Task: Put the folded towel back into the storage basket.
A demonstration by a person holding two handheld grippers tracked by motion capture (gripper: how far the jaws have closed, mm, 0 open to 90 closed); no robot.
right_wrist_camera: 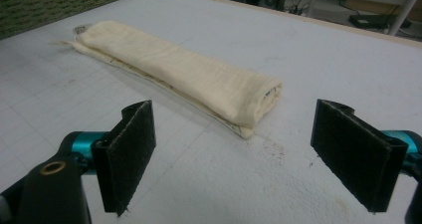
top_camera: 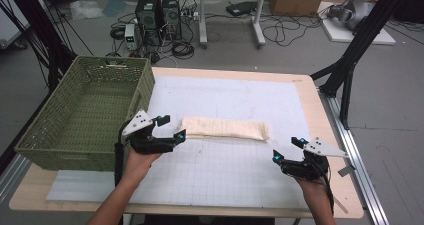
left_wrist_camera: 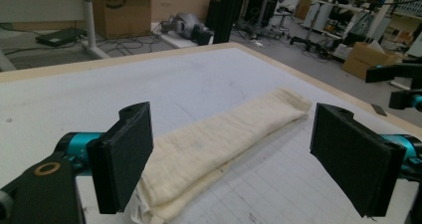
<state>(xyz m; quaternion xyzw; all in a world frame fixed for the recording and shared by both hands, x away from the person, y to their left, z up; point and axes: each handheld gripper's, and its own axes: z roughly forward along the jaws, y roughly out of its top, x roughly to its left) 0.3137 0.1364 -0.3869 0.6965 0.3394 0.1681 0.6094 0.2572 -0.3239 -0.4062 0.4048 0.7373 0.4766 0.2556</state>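
I have the folded cream towel lying flat on the white gridded mat, about mid-table, its long side running left to right. It is folded into a long narrow strip, and in the right gripper view its near end shows the stacked layers of the fold.

My left gripper sits at the towel's left end, jaws spread wide with nothing between them. One jaw tip is right at the towel's end; I cannot tell whether it touches. In the left gripper view the towel runs away from between the two black jaws, its near end low between them.

My right gripper is off the towel's right end, near but apart from it, a little toward my side of the table. Its jaws are spread wide too (empty, mat showing between them).

The green woven basket stands on the table's left side, just beside my left gripper, open side up.
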